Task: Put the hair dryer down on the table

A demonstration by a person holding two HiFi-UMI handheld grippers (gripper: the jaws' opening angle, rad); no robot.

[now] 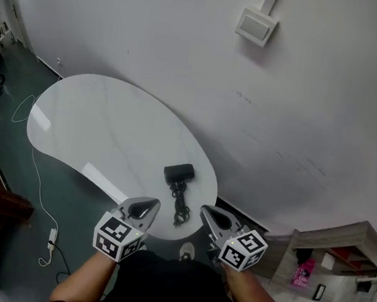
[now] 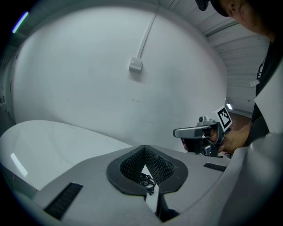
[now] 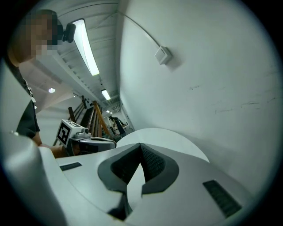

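The small black hair dryer (image 1: 179, 173) lies on the white oval table (image 1: 109, 131) at lower centre of the head view, with its black cord (image 1: 181, 206) bunched toward the near edge. The put-down looks done. The left gripper (image 1: 142, 209) and right gripper (image 1: 216, 218) hover at the bottom, both with jaws closed on nothing, so the next move is probably just to back away. The dryer's details are too small to read, and the right gripper view misses it entirely.

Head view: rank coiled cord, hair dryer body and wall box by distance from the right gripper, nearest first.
1. Coiled cord: on the table's near end, just left of the right gripper.
2. Hair dryer body: on the table, just beyond the cord.
3. Wall box: mounted high up, farthest.
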